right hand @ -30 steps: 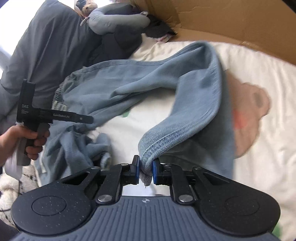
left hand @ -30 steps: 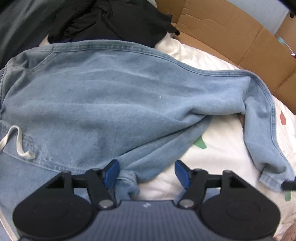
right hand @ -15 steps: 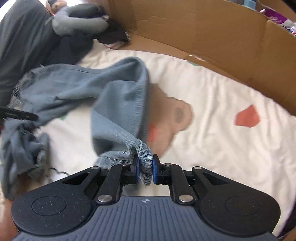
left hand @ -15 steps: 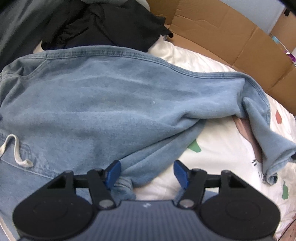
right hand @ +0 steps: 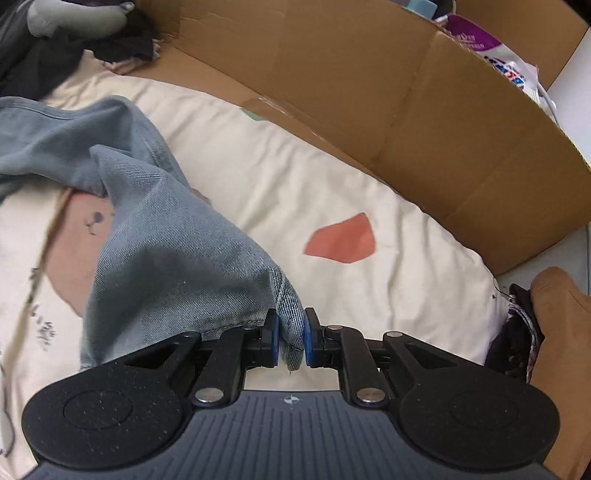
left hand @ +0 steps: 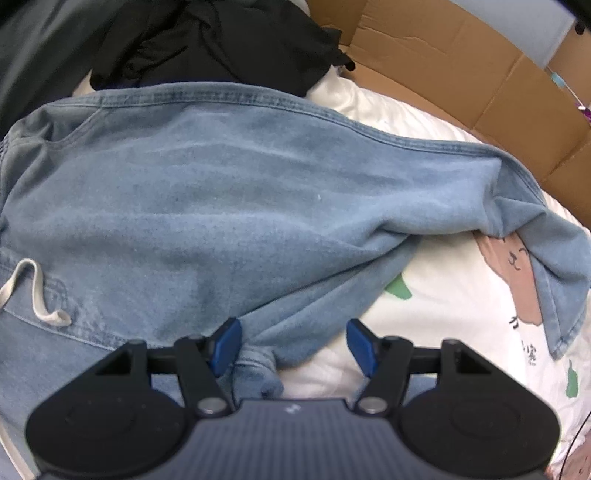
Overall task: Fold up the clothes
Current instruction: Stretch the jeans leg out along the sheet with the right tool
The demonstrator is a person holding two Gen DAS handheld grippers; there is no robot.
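Observation:
Light blue denim trousers [left hand: 229,206] lie spread over a white printed bedsheet [left hand: 454,310], a white drawstring [left hand: 33,295] at their left. My left gripper [left hand: 293,345] hovers over the crotch fold with its jaws apart; a bunch of denim lies by the left pad, unpressed. In the right wrist view my right gripper [right hand: 290,338] is shut on the hem of one trouser leg [right hand: 177,266], which trails off to the left across the sheet [right hand: 332,192]. That leg's end [left hand: 554,280] shows at the right edge of the left wrist view.
A cardboard wall [right hand: 388,110] curves round the far side of the bed. Black clothes [left hand: 207,40] are heaped behind the trousers, with dark and grey garments [right hand: 70,22] at the back left. A brown cloth [right hand: 554,332] lies at the right edge.
My right gripper has carried the leg hem to the right, away from the rest of the trousers, drawing the leg out. The left gripper has stayed put and open.

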